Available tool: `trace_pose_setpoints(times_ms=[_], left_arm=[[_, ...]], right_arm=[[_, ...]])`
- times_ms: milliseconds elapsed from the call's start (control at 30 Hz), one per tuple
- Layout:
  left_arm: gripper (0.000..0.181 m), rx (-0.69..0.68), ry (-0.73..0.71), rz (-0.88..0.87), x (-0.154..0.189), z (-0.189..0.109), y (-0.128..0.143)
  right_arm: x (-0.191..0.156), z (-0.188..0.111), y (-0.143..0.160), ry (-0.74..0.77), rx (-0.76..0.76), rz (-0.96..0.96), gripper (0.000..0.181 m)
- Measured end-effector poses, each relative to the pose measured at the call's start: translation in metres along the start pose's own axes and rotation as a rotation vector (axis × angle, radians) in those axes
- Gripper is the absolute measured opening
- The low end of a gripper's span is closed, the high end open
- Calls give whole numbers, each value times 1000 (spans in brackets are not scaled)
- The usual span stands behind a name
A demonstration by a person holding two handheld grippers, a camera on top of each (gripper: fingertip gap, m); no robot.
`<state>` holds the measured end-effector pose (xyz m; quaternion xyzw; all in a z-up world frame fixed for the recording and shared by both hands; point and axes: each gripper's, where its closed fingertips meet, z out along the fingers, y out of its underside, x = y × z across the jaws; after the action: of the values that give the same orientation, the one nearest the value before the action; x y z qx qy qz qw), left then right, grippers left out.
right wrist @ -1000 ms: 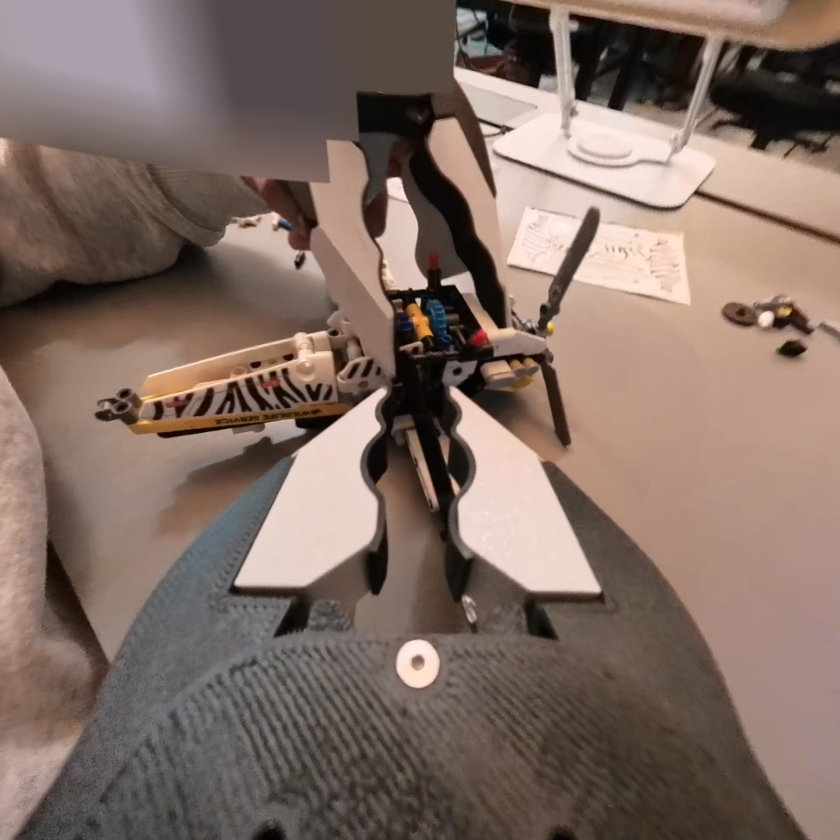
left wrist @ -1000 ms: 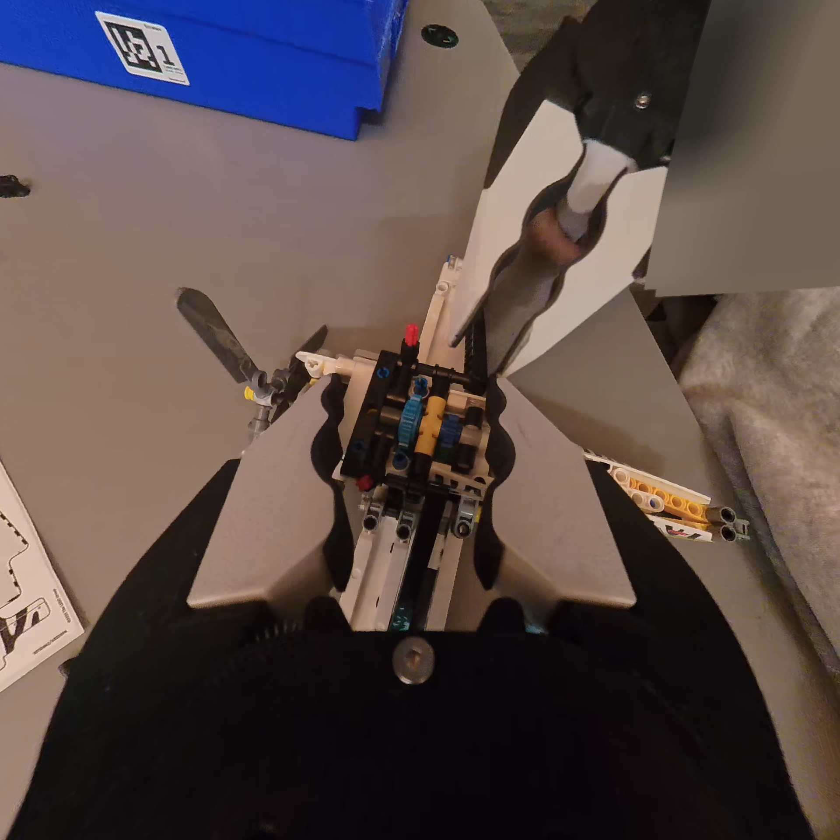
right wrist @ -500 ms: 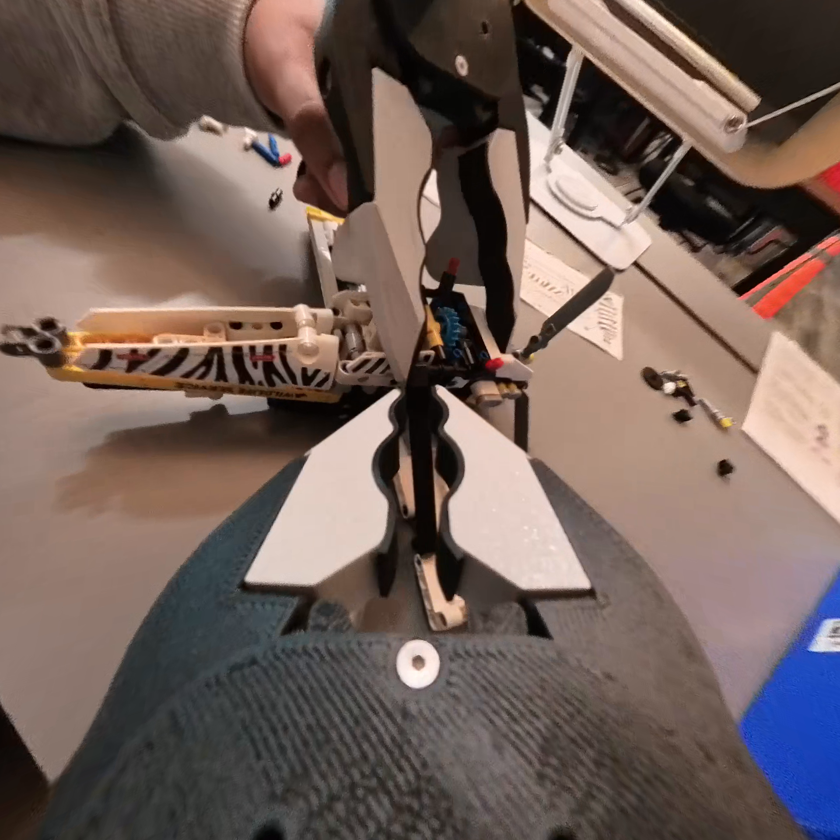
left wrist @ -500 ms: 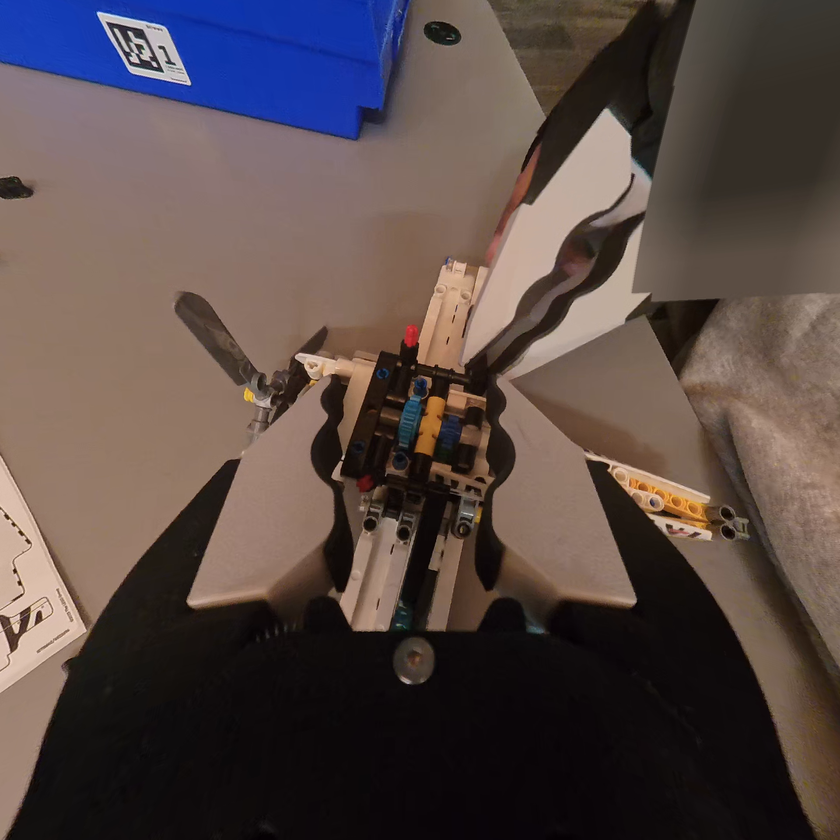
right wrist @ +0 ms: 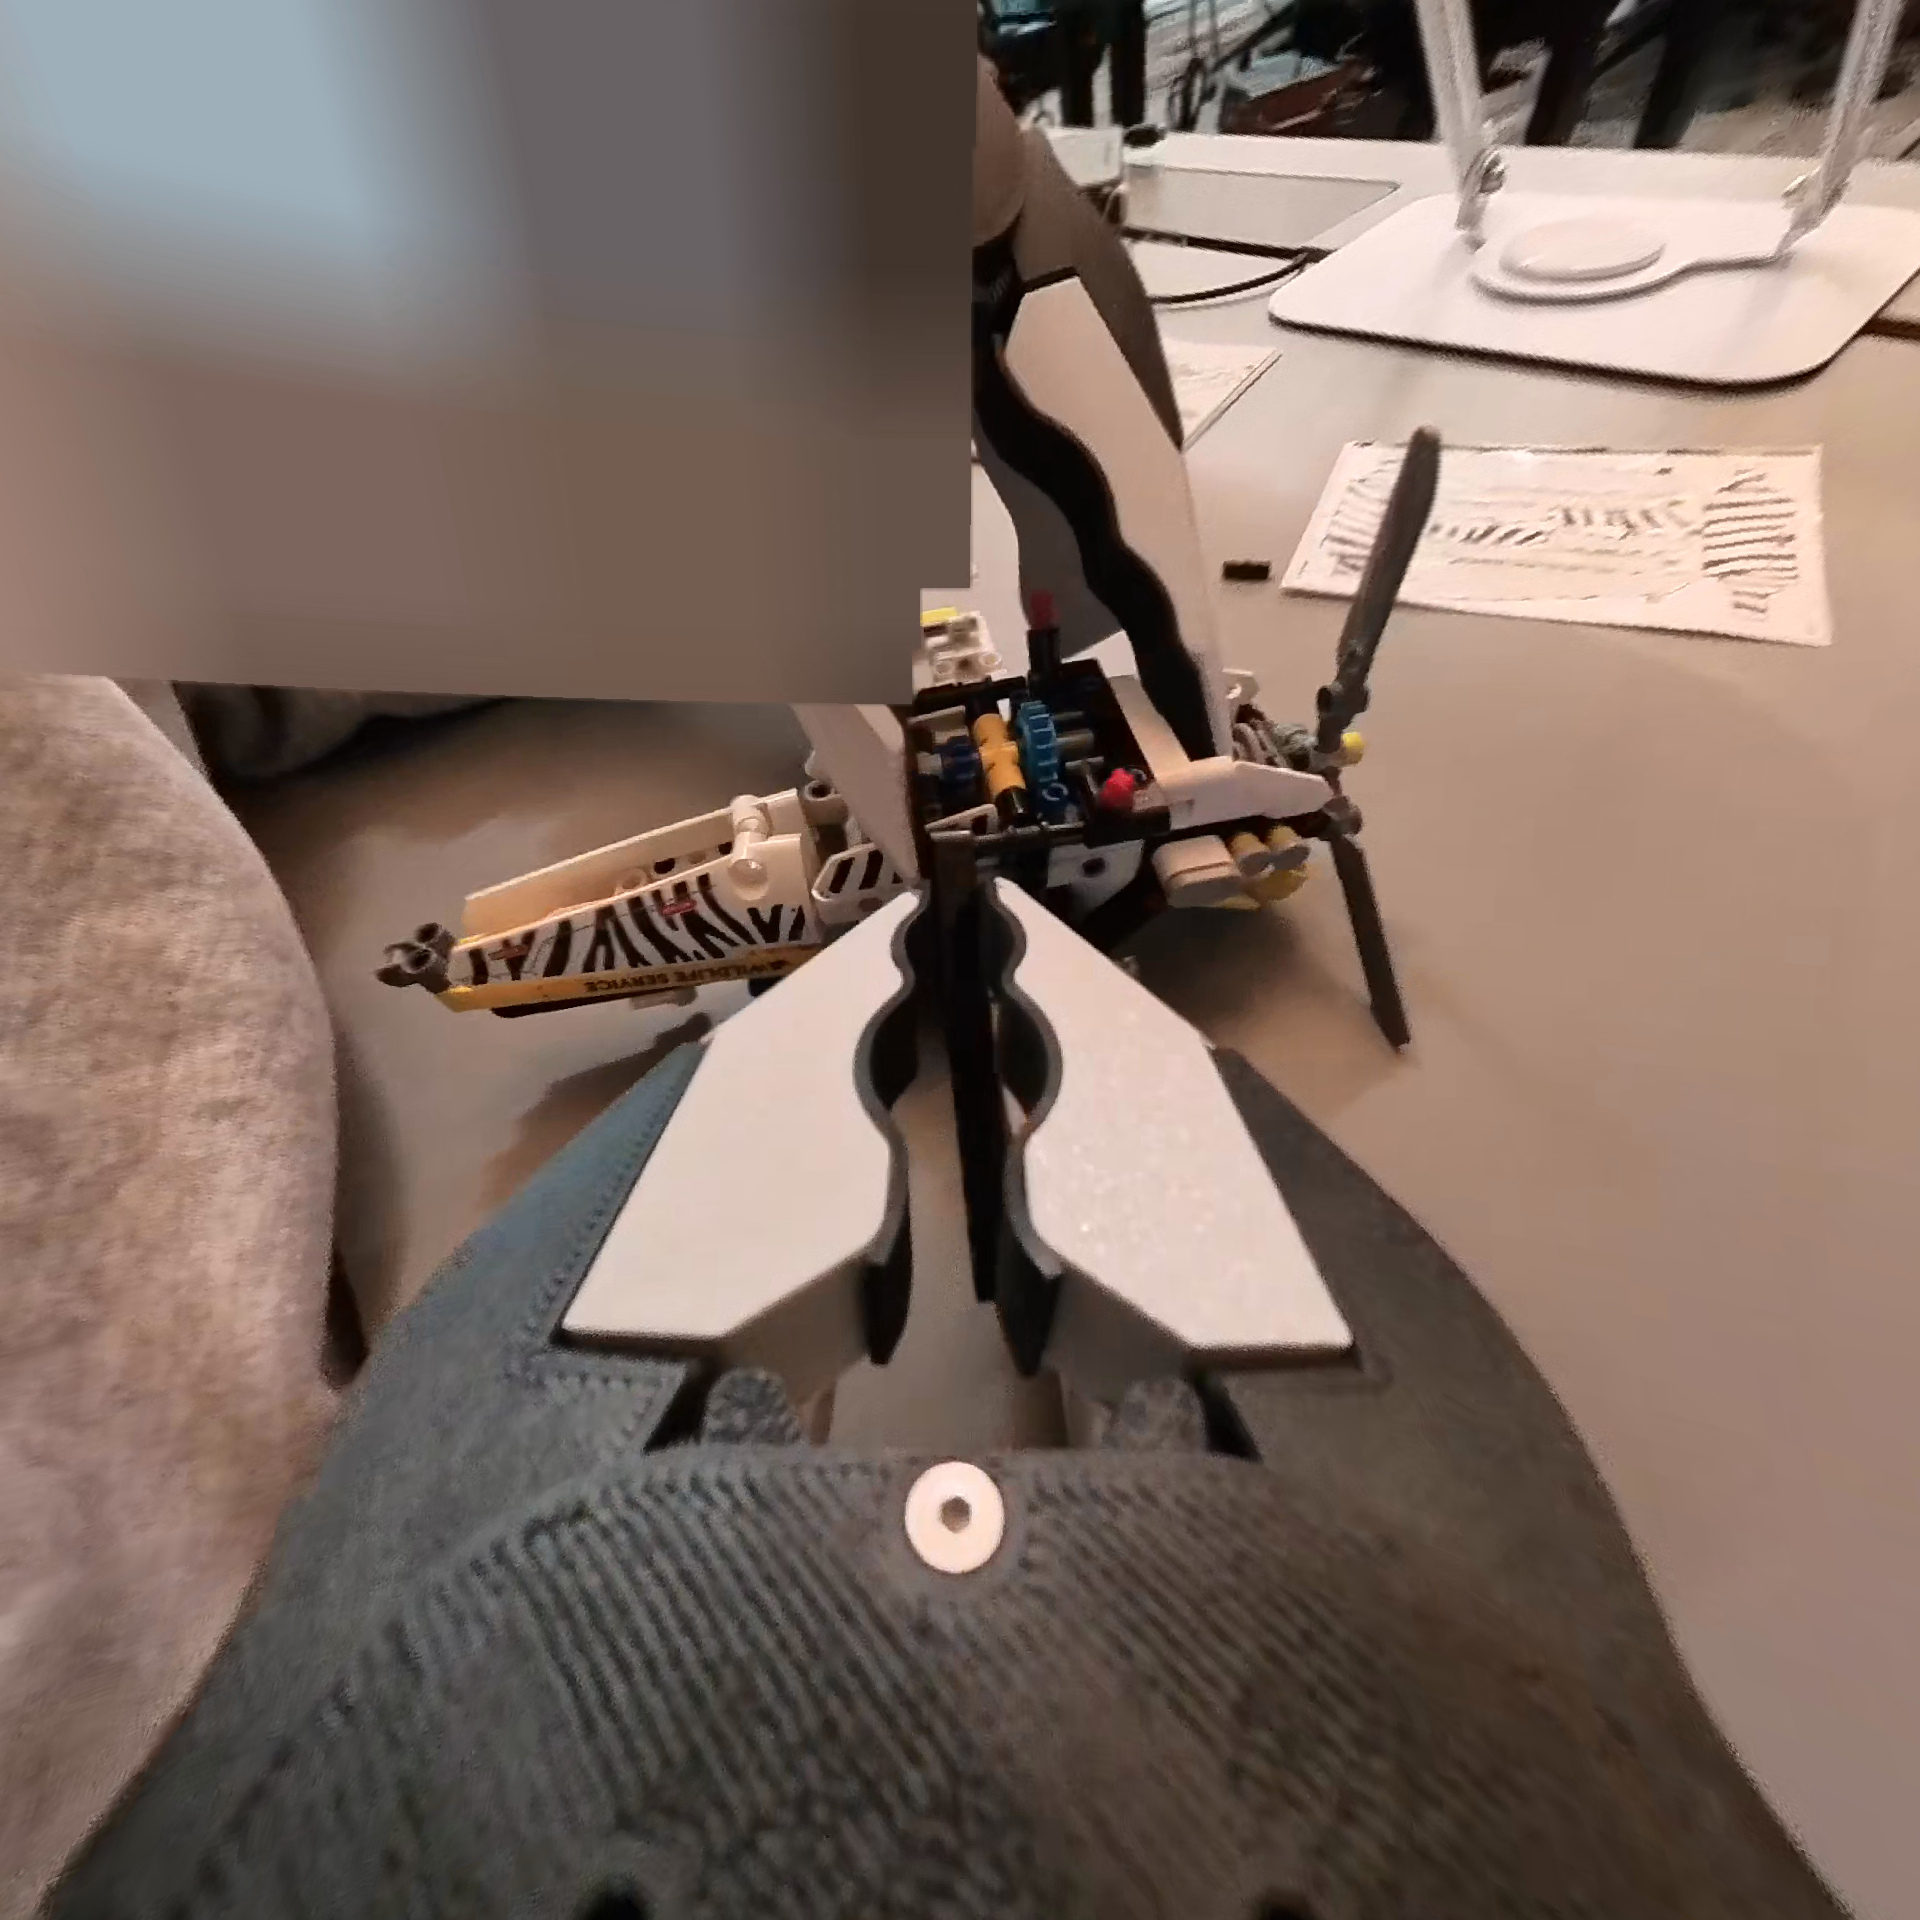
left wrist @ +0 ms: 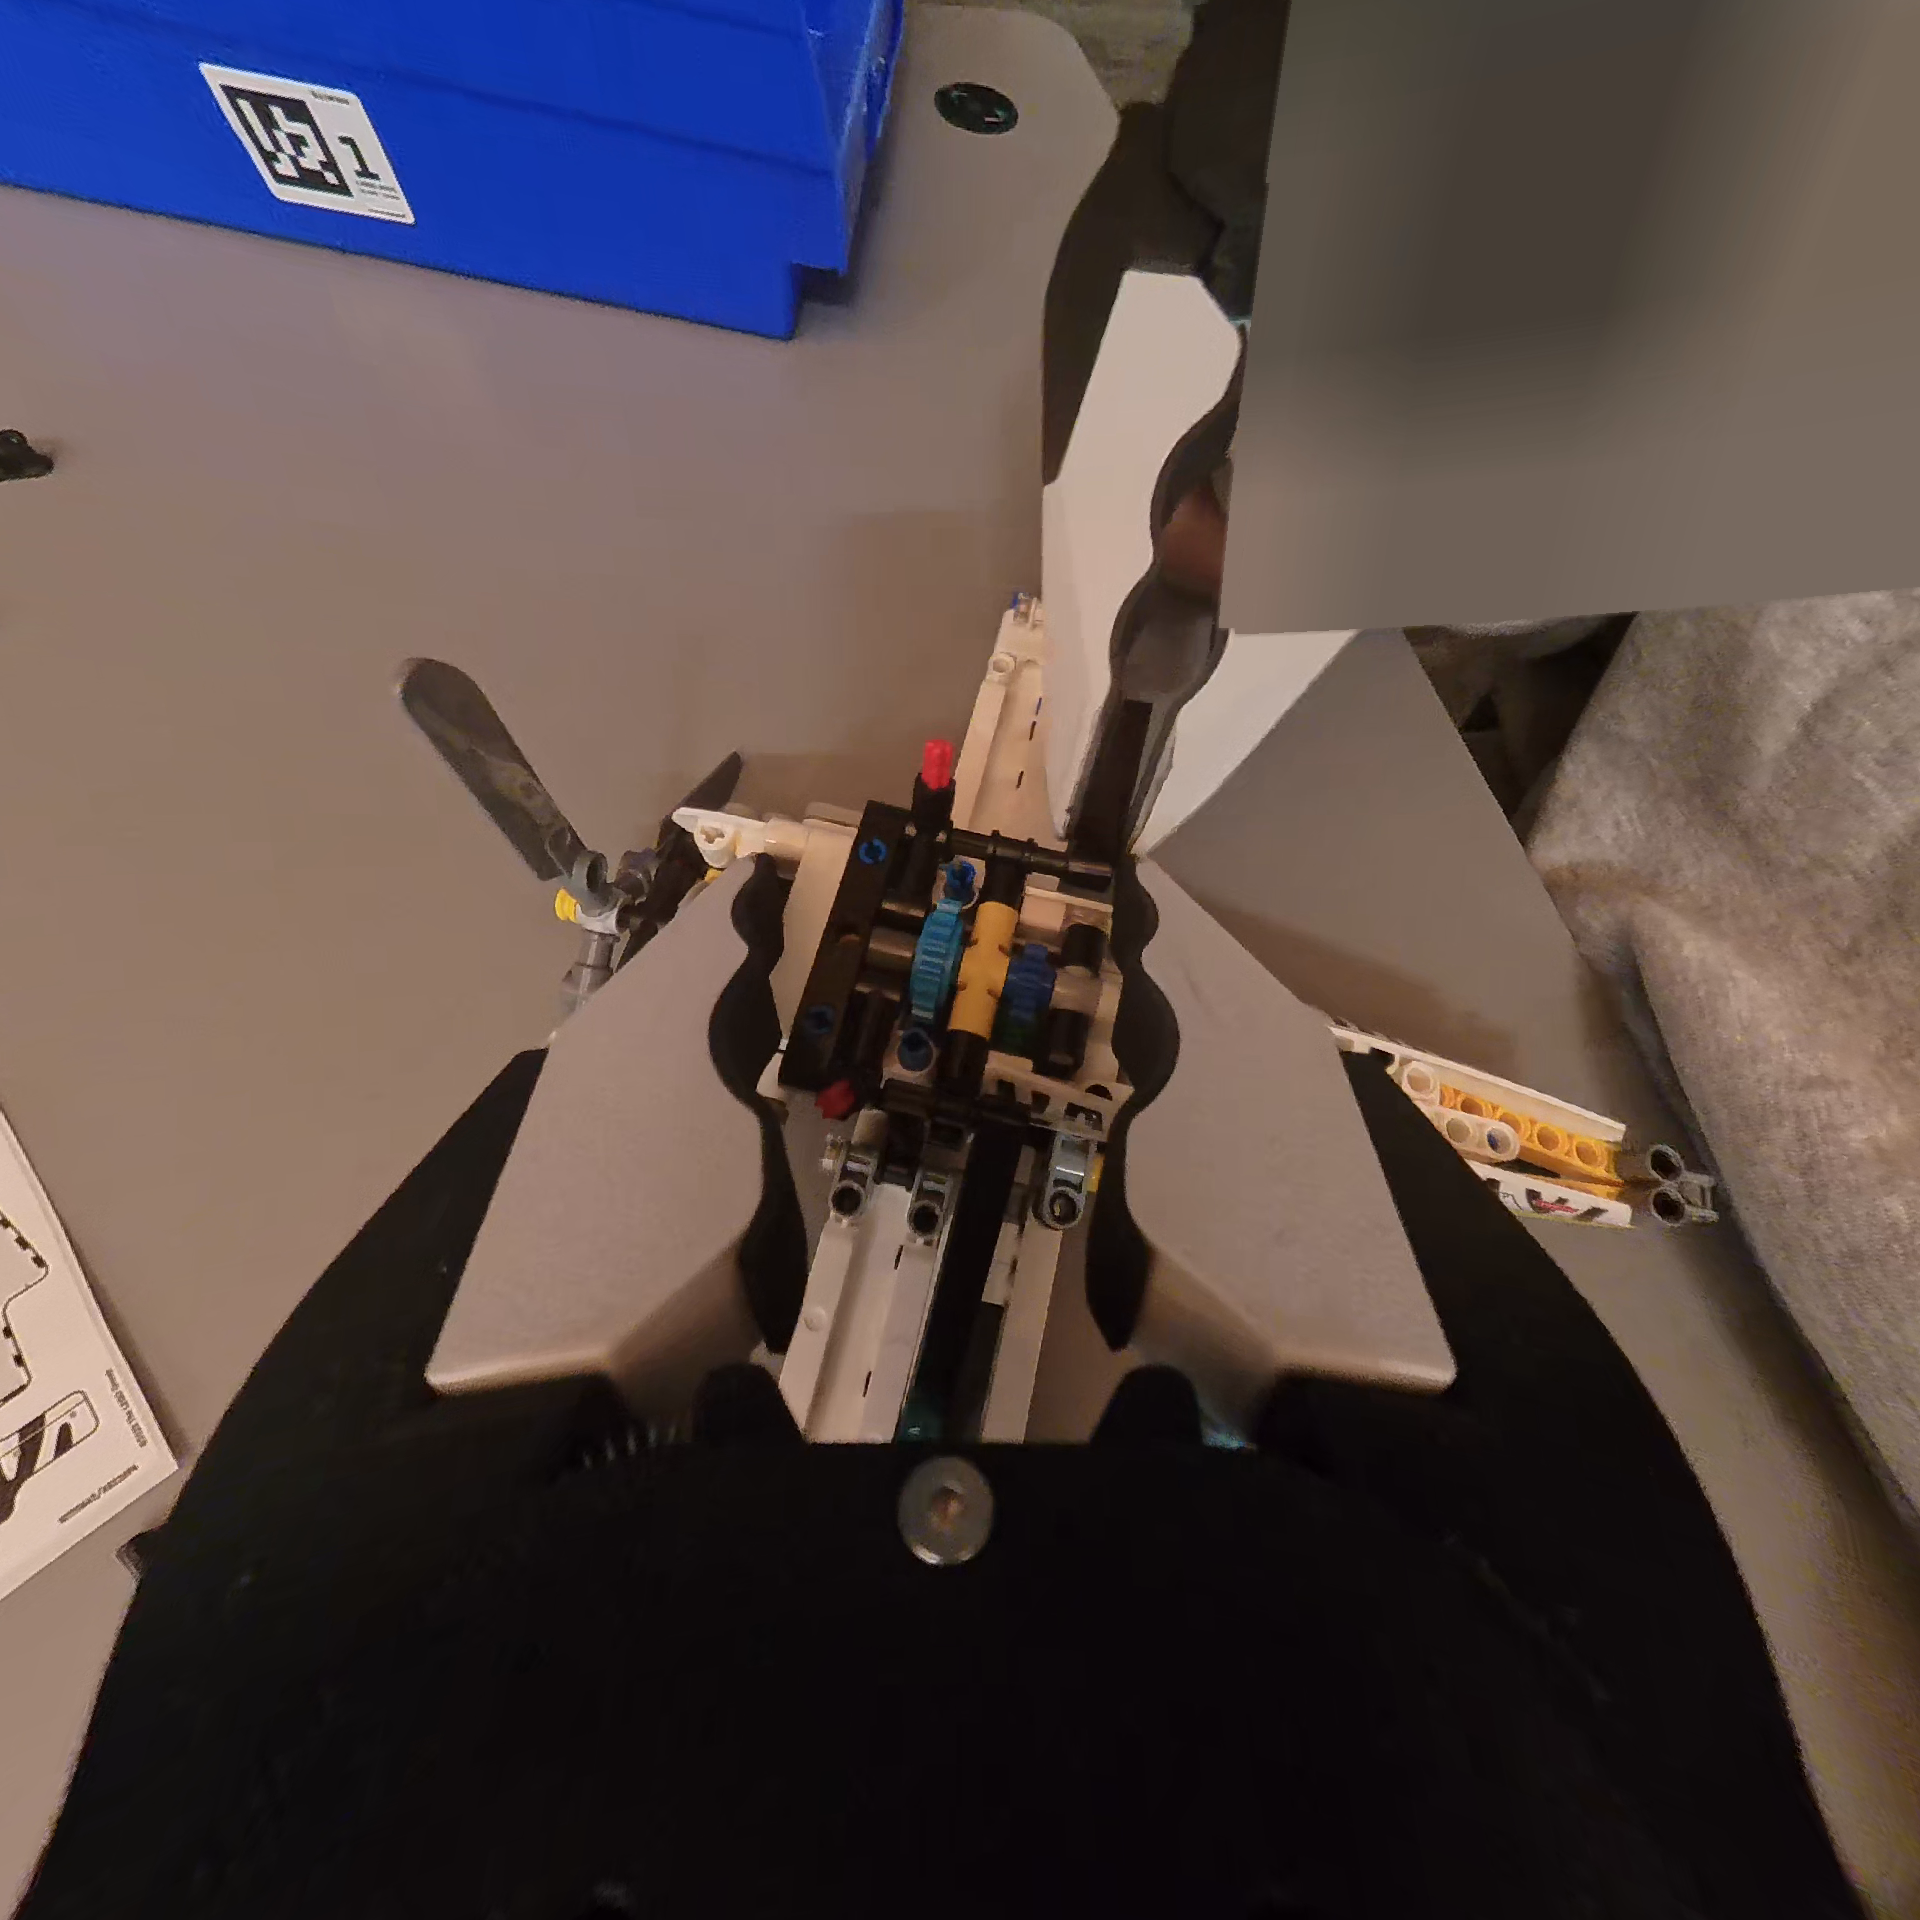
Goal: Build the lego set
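The lego plane model (left wrist: 966,977) stands on the grey table with a black frame, blue gears and a yellow part on top. My left gripper (left wrist: 940,894) is shut on its body from both sides. In the right wrist view the model (right wrist: 1039,758) shows a zebra-striped tail (right wrist: 644,935) on the left and a grey propeller (right wrist: 1371,644) on the right. My right gripper (right wrist: 956,904) is shut on a long black beam (right wrist: 966,1091) whose far end touches the model's near side. The right gripper (left wrist: 1107,810) also shows in the left wrist view, behind the model.
A blue box (left wrist: 468,156) stands at the far left. Sticker sheets lie on the table (right wrist: 1558,540) and at the left edge (left wrist: 52,1403). A white stand base (right wrist: 1558,260) is at the back. A grey sleeve (right wrist: 125,1039) is on the left, and a small black part (right wrist: 1247,568) is near the sheet. Left and right tips are no more than a few centimetres apart.
My right gripper swung round the model with the black beam and has come back to a lower, more level view. My left gripper has kept hold of the model without moving.
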<state>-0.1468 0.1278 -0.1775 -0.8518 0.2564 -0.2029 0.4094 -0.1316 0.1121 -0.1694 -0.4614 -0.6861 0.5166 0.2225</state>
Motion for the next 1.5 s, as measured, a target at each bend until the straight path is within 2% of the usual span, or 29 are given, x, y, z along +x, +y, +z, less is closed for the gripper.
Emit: trace_pose_setpoints(times_ms=[133, 333, 900, 1200, 1500], left_arm=[[65, -1, -5, 5, -1, 0, 0], [65, -3, -8, 0, -2, 1, 1], [65, -30, -30, -49, -3, 0, 3], [65, -38, -58, -50, -6, -1, 3], [65, -38, -99, 2, -8, -1, 2]], right_arm=[[1, 0, 1, -77, -14, 97, 5], [3, 1, 2, -80, -16, 119, 5], [7, 2, 2, 132, 15, 124, 5], [11, 2, 1, 196, 38, 170, 5], [13, -1, 2, 305, 26, 64, 11]])
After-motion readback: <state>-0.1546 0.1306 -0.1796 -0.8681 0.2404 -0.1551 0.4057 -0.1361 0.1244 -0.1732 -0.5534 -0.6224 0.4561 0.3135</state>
